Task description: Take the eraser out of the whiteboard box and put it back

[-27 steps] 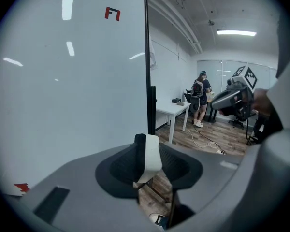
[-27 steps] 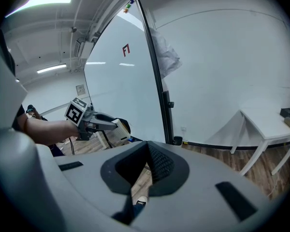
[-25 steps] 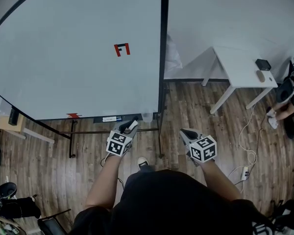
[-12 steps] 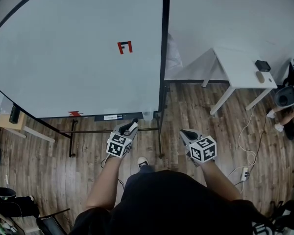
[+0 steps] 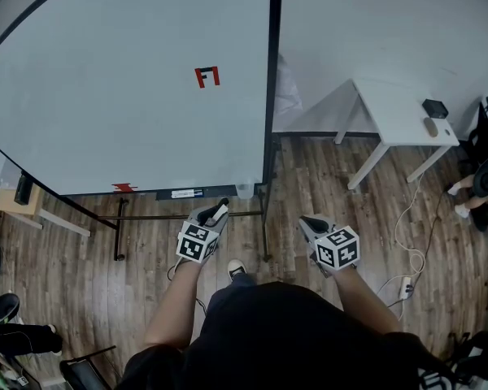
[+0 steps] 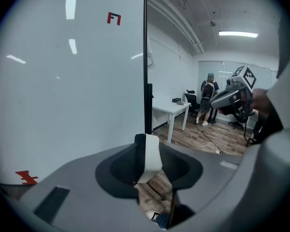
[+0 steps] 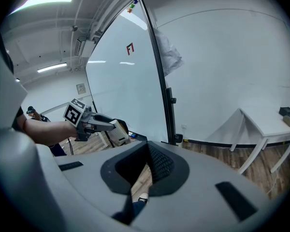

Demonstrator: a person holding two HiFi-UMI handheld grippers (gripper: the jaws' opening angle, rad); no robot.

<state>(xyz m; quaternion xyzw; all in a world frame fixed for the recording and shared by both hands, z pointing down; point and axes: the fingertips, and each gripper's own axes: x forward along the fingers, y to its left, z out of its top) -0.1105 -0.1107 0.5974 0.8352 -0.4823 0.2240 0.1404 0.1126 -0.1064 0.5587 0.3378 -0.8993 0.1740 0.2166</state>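
Note:
The eraser (image 6: 151,157), a white block with a black felt side, stands on edge between the jaws of my left gripper (image 6: 146,146), which is shut on it. In the head view the left gripper (image 5: 216,212) hovers just below the whiteboard's (image 5: 106,80) lower right corner. A small clear box (image 5: 244,191) hangs there by the black frame post. The right gripper view shows the eraser (image 7: 118,131) in the left gripper from the side. My right gripper (image 5: 311,223) is held further right over the floor, its jaws closed together (image 7: 146,164) on nothing.
A ledge with a label (image 5: 180,194) runs along the whiteboard's bottom edge. A white table (image 5: 403,116) with small dark items stands at the right by the wall. Cables and a power strip (image 5: 406,285) lie on the wood floor. A person (image 6: 208,89) stands by chairs far off.
Both grippers have stayed where they were, the eraser still in the left one. The head view has shifted slightly, and a seated person's legs at the right edge have moved.

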